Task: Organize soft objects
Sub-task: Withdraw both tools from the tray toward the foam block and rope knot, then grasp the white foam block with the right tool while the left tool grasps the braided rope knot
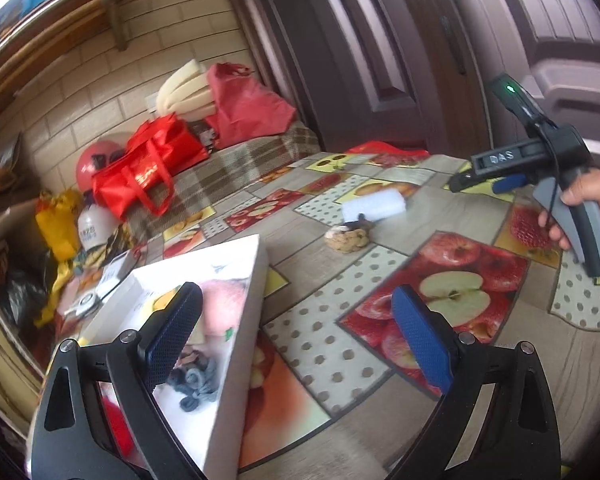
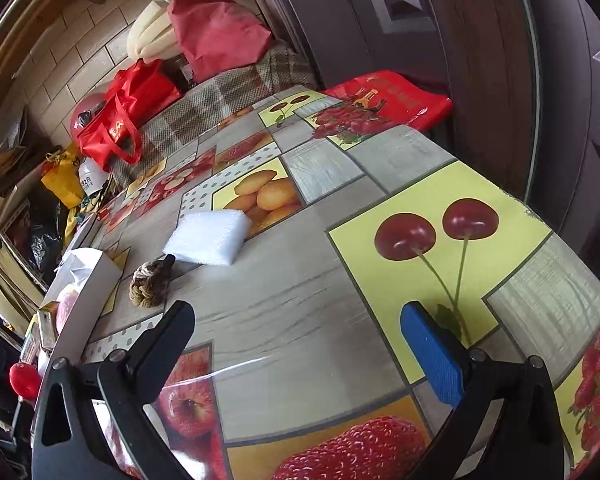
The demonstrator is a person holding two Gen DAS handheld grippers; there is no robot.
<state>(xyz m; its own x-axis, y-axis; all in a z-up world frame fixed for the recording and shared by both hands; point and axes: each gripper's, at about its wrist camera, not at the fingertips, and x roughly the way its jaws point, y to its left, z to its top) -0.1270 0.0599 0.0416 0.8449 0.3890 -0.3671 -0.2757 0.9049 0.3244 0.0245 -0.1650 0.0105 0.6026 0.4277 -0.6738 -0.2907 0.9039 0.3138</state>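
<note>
Left wrist view: the left hand-held gripper (image 1: 296, 332) is seen with fingers wide apart, nothing between them, above a white box (image 1: 236, 320) on the table (image 1: 400, 248). A rope knot (image 1: 347, 237) and a white foam pad (image 1: 374, 205) lie beyond, touching. "DAS" is read on the right hand-held gripper (image 1: 485, 184), its fingers looking close together.

Right wrist view: its fingers are seen spread apart over the table (image 2: 300, 300), empty; knot (image 2: 150, 285) and pad (image 2: 208, 237) lie ahead.

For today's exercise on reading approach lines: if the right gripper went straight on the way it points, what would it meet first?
Probably the tablecloth itself: the open right gripper tilts down at bare cloth. The rope knot and white pad lie left of that line, though depth is uncertain.
</note>
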